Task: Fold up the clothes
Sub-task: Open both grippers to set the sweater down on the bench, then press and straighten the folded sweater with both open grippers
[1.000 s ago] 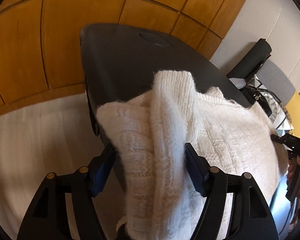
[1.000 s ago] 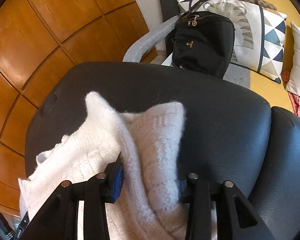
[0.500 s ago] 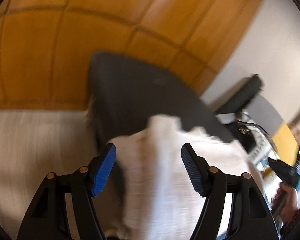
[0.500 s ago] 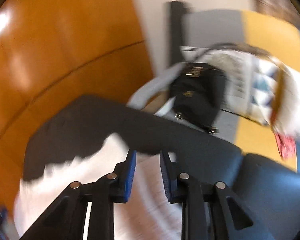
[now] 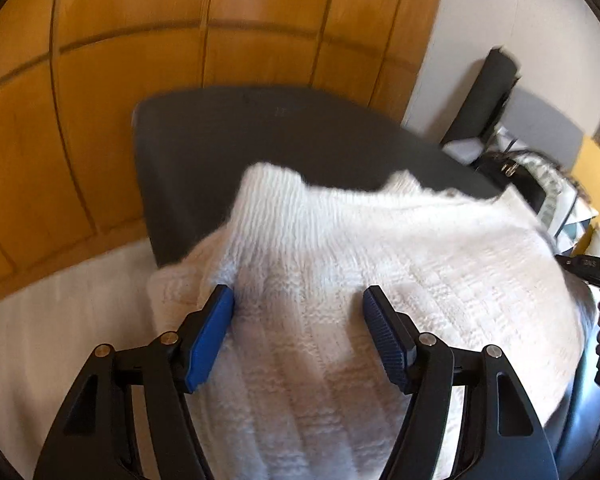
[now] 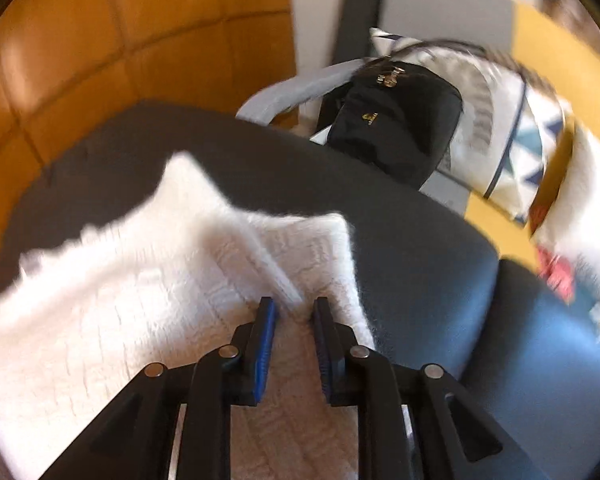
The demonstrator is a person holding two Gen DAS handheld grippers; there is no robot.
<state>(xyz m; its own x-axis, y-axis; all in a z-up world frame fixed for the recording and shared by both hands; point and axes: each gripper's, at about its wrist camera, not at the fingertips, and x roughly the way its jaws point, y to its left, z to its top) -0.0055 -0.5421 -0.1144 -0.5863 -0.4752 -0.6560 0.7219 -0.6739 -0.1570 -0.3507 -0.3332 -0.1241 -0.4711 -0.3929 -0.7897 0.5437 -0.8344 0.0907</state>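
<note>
A white knitted sweater [image 5: 380, 272] lies spread over a dark padded seat [image 5: 204, 152], which stands in front of a wall of orange-brown wood panels [image 5: 180, 40]. In the left wrist view the left tongs [image 5: 298, 320] hang over the knit with their blue pads [image 5: 210, 340] spread wide, released, with one raised fold of the sweater running up between them toward the seat's far edge; whether the pads touch the wool cannot be told. The sweater's left side hangs over the seat's edge above a pale floor covering [image 5: 40, 340]. At the far right of this view the other handheld device shows as a black shape at the sweater's edge. In the right wrist view the right tongs [image 6: 294, 324] sit low over the sweater [image 6: 120, 288] with their pads drawn close, leaving only a narrow slot; the frame is blurred, and it cannot be told whether any knit is pinched between them. A folded flap of the sweater lies just ahead of the tips, its corner reaching onto the dark seat [image 6: 400, 240]. Beyond the seat, a black handbag [image 6: 392, 128] rests against a patterned cushion [image 6: 512, 136] on a grey chair.
</note>
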